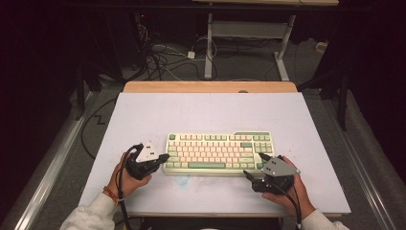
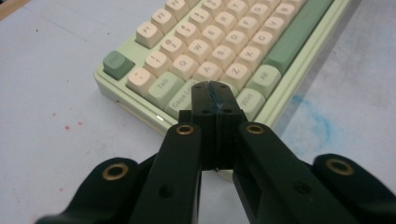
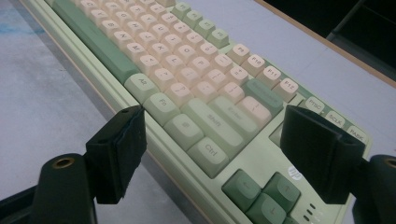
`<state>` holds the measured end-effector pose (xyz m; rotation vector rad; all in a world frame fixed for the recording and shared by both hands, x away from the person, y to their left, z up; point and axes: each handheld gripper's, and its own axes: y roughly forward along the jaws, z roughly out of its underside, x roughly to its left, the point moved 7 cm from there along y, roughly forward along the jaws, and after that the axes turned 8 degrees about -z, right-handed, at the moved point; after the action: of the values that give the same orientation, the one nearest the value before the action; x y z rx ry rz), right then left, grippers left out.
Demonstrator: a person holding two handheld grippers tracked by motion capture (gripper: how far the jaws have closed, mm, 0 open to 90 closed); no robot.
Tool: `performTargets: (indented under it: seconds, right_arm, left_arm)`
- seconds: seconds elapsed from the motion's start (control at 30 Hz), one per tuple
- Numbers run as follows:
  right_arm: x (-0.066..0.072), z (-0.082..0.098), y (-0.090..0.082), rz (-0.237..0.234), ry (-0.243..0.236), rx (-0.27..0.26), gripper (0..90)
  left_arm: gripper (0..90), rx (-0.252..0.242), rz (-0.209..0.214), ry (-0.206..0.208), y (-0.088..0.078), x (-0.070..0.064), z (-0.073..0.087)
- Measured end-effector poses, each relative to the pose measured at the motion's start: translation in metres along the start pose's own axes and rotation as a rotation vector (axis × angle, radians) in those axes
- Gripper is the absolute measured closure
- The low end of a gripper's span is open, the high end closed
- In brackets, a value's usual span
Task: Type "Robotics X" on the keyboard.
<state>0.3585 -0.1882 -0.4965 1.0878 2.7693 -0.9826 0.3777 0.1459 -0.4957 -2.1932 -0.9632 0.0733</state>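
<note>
Keyboard (image 1: 219, 153) pale green, cream and sage keys; tongs (image 2: 215, 109) black; table (image 1: 201, 112) grey-blue.

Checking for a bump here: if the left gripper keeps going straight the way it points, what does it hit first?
Probably the keyboard: the shut left gripper points at its near-left corner, around the Caps key, though depth is hard to judge.

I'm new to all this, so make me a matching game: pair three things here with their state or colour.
1. left gripper
2. right gripper
3. keyboard

a. green and cream
b. jaws wide apart
c. jaws shut together

Pairs: 1-c, 2-b, 3-a
</note>
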Motion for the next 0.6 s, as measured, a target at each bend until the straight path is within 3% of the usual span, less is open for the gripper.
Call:
performTargets:
  seconds: [0.33,0.6]
  right_arm:
    - [-0.001,0.000,0.000,0.001,0.002,0.002,23.2]
    - [-0.001,0.001,0.000,-0.002,0.004,0.003,23.2]
  left_arm:
    - [87.6,0.026,0.037,0.036,0.027,-0.010,-0.033]
    - [87.5,0.063,0.065,0.082,0.046,-0.017,-0.042]
